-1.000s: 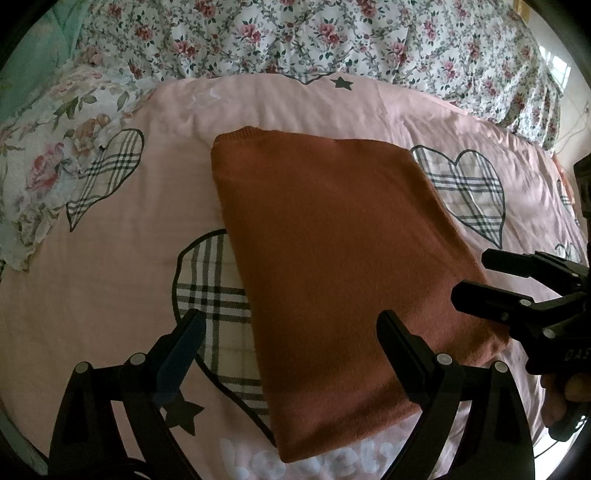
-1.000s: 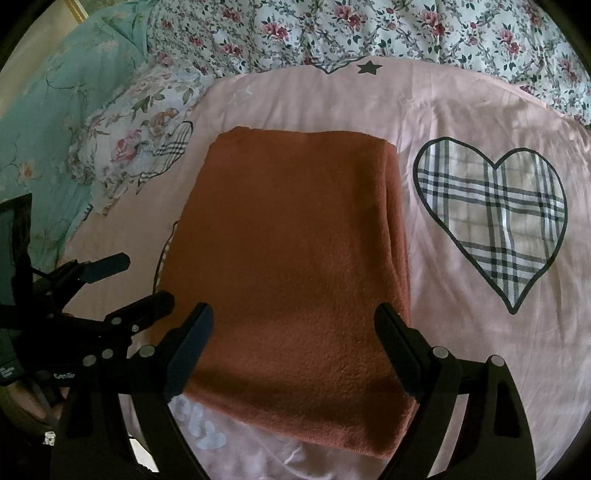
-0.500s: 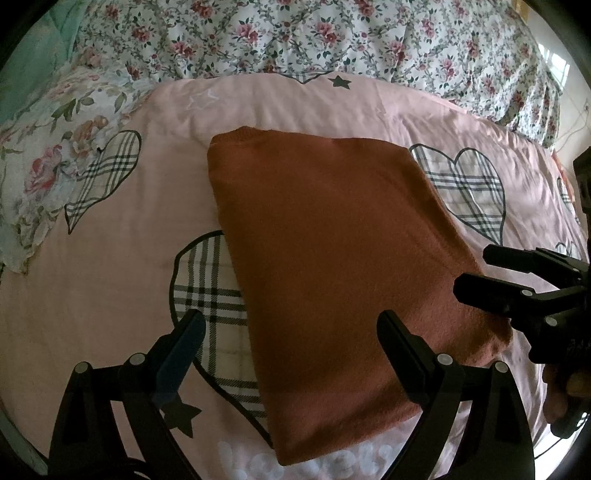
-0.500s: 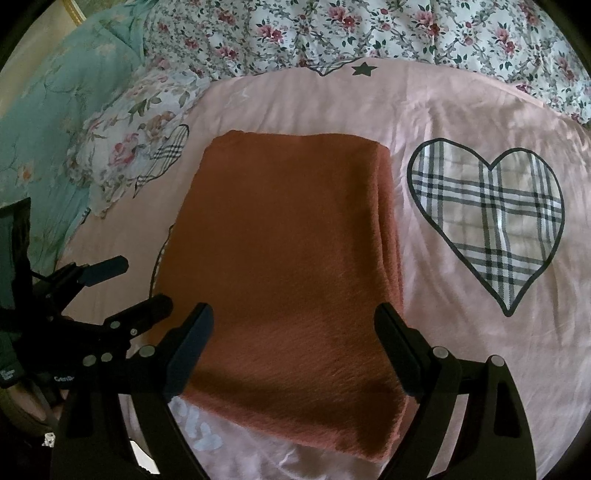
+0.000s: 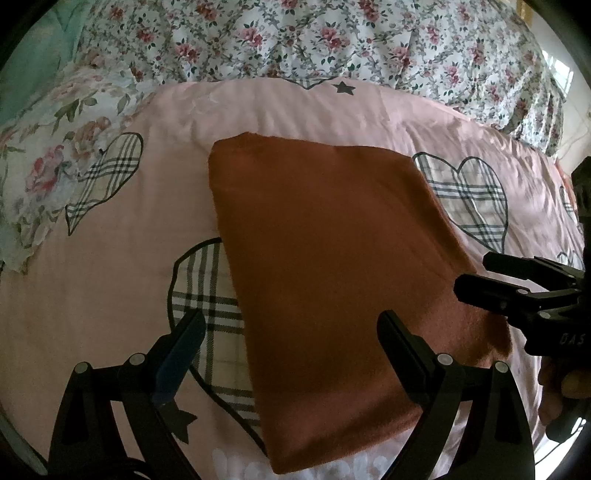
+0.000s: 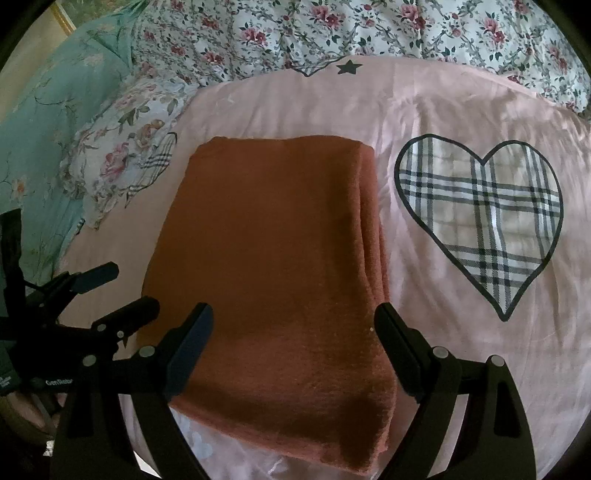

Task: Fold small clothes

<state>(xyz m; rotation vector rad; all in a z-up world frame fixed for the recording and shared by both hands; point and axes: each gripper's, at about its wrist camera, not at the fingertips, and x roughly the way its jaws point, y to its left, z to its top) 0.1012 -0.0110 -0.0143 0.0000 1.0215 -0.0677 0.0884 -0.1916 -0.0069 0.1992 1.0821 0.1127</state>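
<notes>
Rust-brown knit, folded into a thick rectangle, lies flat on the pink bedcover (image 5: 110,295) straight ahead of both tools: this garment (image 5: 332,266) is the piece being folded. The left gripper (image 5: 291,354) stands wide open and holds nothing; its left finger hangs over a plaid heart print (image 5: 207,295) just off the cloth's edge, its right finger over the near part of the cloth. To its right the right gripper (image 6: 293,343) is equally spread and empty, its fingers straddling the near end, the right one by the layered side edge where several plies show. Risk, as I judge it: the sweater is soft, fuzzy and stacked, so a pinch at the near hem could catch only the top ply and peel the fold open, or snag the slick, faintly wrinkled cover beneath and drag it along. With the tools so near each other, they could also knock together if both close in on the same corner. Beyond the far end, well ahead of the tips, a floral quilt (image 6: 369,33) bunches loosely, and a floral pillow (image 6: 122,155) lies ahead to the left.
</notes>
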